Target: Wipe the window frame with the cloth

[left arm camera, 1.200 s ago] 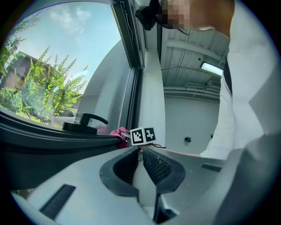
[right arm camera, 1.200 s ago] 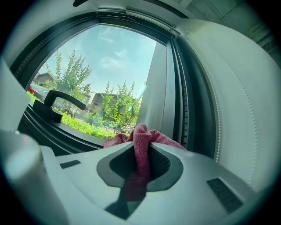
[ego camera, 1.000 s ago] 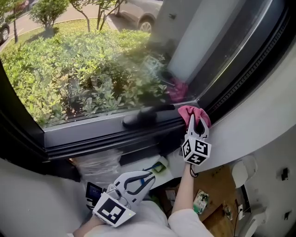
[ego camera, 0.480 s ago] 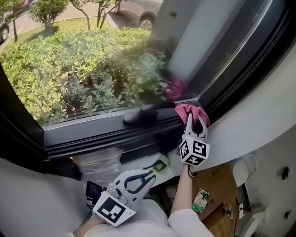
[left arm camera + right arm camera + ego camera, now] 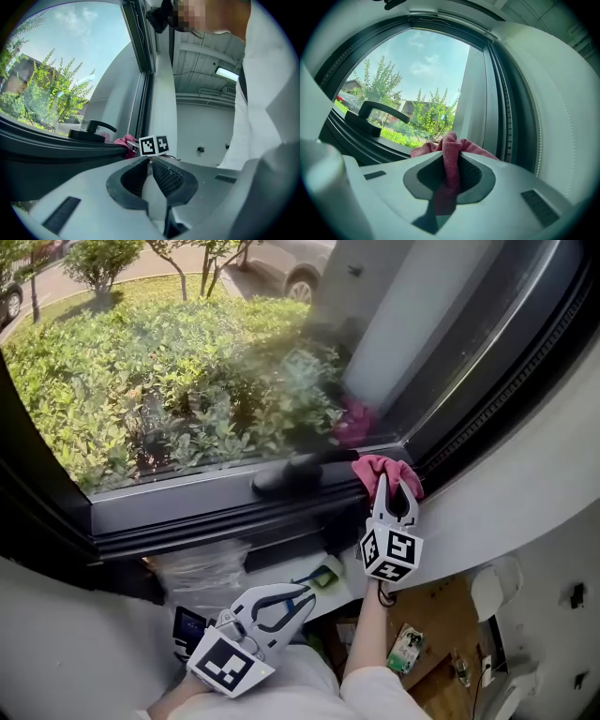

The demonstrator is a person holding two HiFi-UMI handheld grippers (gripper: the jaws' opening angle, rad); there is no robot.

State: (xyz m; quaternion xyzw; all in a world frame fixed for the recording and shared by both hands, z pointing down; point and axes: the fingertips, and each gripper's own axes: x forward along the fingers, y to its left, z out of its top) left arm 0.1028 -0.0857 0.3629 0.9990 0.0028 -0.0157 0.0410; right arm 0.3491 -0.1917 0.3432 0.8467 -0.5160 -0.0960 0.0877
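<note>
At frame (image 5: 187, 507) corner, my right gripper (image 5: 386, 482) clamps cloth (image 5: 375, 467) against it, mid-wipe; left gripper (image 5: 305, 594) closed, empty, idle; next stroke likely leftward past handle (image 5: 291, 472).

The cloth (image 5: 449, 145) is pink woven fabric, matt and coarse-textured. The window frame (image 5: 216, 507) looks like dark metal with a smooth satin finish; its handle (image 5: 291, 472) is matt black. The pane (image 5: 187, 362) is glossy glass. The left tool (image 5: 151, 161) and right tool (image 5: 451, 158) have smooth pale plastic shells with ribbed black pads (image 5: 167, 177).

cloth (image 5: 384, 469) on window frame (image 5: 187, 510), right of handle (image 5: 289, 476)
</note>
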